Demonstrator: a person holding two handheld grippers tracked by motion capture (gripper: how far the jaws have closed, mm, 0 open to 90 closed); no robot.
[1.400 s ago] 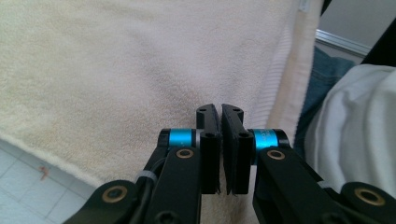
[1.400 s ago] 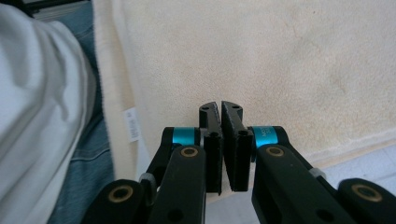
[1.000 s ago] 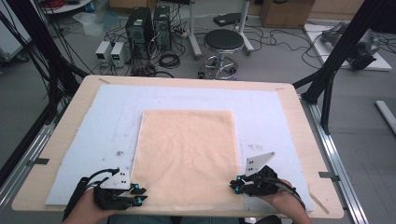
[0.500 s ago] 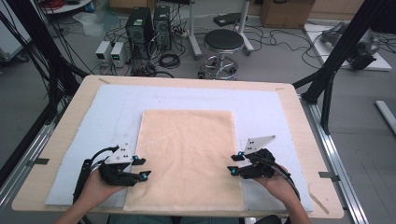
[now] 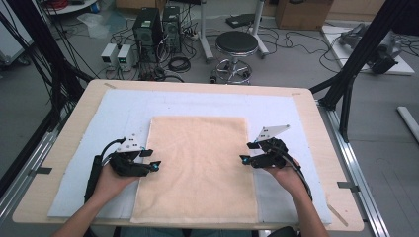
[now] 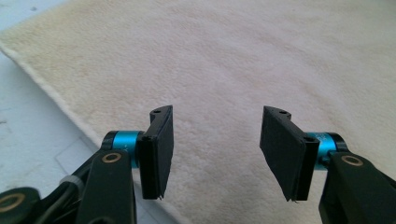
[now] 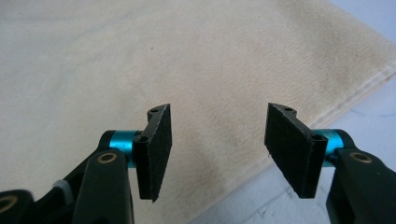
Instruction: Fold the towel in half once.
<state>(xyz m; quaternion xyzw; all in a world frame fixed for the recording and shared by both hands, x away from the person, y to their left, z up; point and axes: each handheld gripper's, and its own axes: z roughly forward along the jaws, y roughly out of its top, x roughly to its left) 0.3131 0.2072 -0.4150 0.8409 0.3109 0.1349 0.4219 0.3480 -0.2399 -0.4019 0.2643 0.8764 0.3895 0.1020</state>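
Note:
A peach-coloured towel (image 5: 197,168) lies flat on the pale blue mat (image 5: 118,113) in the middle of the table. My left gripper (image 5: 154,160) hovers at the towel's left edge, jaws open and pointing right over the cloth. My right gripper (image 5: 246,152) is at the towel's right edge, jaws open and pointing left. In the left gripper view the gripper (image 6: 217,140) holds nothing, with towel (image 6: 224,60) beneath. The right gripper view has its gripper (image 7: 218,140) open above the towel (image 7: 163,60) near its hemmed edge.
The wooden table (image 5: 321,133) has bare margins around the mat. Beyond its far edge stand a black stool (image 5: 237,44), computer towers (image 5: 148,24) and tangled cables on the floor. Black frame posts (image 5: 365,49) rise at both sides.
Both grippers have moved away from the near edge of the table, forward along the towel's sides to about its middle. Their jaws remain open.

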